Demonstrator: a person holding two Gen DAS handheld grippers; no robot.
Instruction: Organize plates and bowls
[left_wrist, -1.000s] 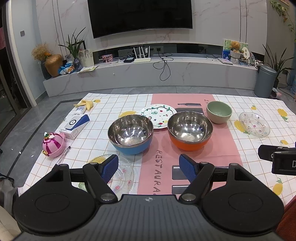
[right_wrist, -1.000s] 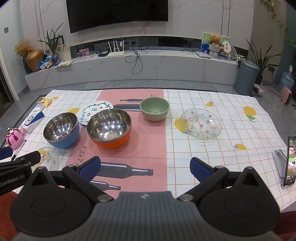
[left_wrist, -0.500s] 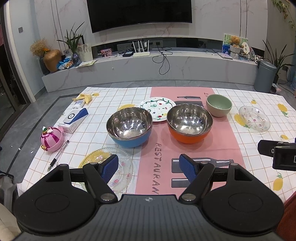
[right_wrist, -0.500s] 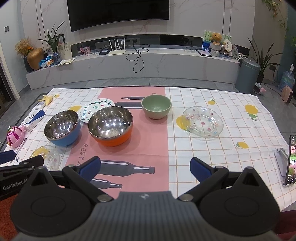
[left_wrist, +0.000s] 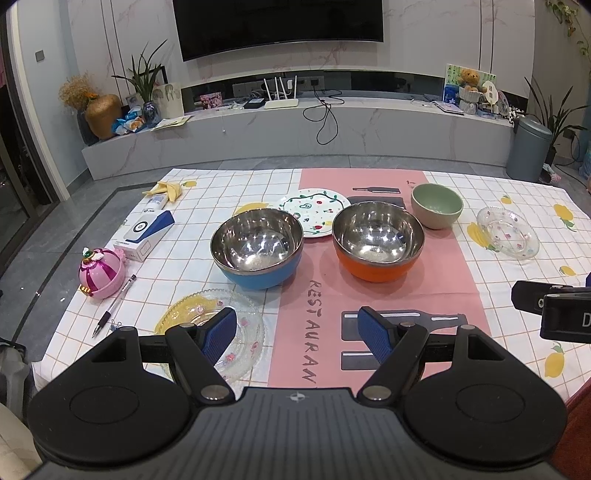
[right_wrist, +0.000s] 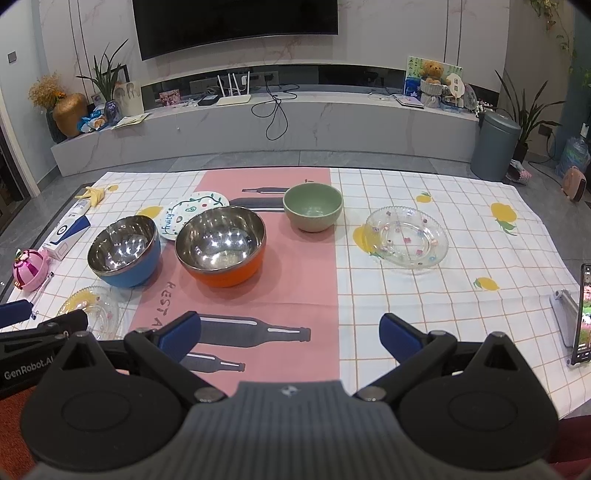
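On the tablecloth stand a blue steel bowl (left_wrist: 257, 249), an orange steel bowl (left_wrist: 377, 240) and a green bowl (left_wrist: 437, 205). A painted white plate (left_wrist: 316, 211) lies behind the two steel bowls. One clear glass plate (left_wrist: 508, 237) sits at the right, another glass plate (left_wrist: 236, 332) at the near left under my left finger. My left gripper (left_wrist: 297, 334) hovers open over the near table edge, empty. My right gripper (right_wrist: 290, 338) is open and empty too, in front of the orange bowl (right_wrist: 220, 251) and the right glass plate (right_wrist: 406, 240).
A pink round toy (left_wrist: 100, 272), a pen (left_wrist: 113, 307), a blue-white box (left_wrist: 147, 236) and a banana peel (left_wrist: 168, 189) lie along the left side. A phone on a stand (right_wrist: 581, 317) is at the right edge. A grey bin (right_wrist: 495, 146) stands beyond the table.
Both grippers have drawn back and risen slightly, so the dishes look a little farther away and more of the near tablecloth shows. Nothing on the table has moved.
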